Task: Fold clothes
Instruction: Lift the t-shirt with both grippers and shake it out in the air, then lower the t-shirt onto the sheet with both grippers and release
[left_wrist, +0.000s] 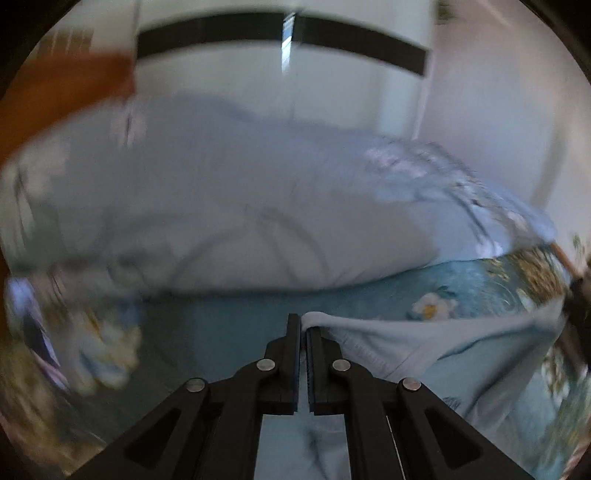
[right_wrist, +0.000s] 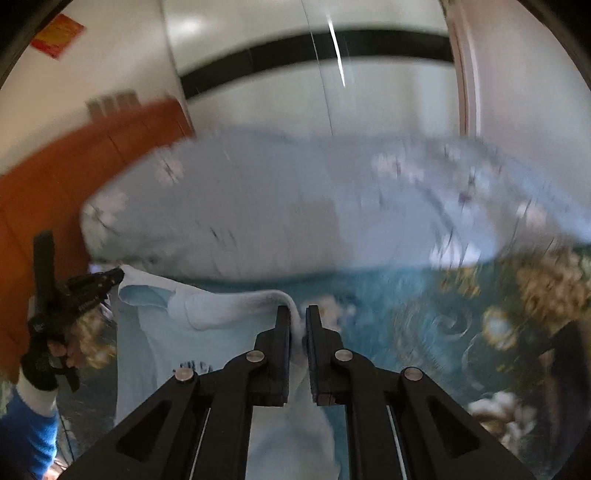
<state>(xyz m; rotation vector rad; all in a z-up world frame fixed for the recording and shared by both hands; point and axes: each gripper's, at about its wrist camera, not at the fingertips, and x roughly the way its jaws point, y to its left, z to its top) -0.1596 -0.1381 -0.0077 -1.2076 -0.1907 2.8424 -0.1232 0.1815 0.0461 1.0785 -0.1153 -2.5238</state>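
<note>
A light blue garment (left_wrist: 424, 354) hangs stretched between both grippers above a bed. My left gripper (left_wrist: 303, 325) is shut on one corner of its hem; the cloth runs off to the right. In the right wrist view my right gripper (right_wrist: 297, 317) is shut on another corner of the same garment (right_wrist: 207, 306). The left gripper (right_wrist: 110, 277) shows at the far left there, pinching the opposite corner. Both views are blurred by motion.
A teal floral bedsheet (right_wrist: 424, 317) covers the bed below. A large pale blue floral pillow or duvet (left_wrist: 240, 206) lies behind the garment, also in the right wrist view (right_wrist: 295, 214). An orange wooden headboard (right_wrist: 74, 177) and a white wardrobe (right_wrist: 295, 92) stand beyond.
</note>
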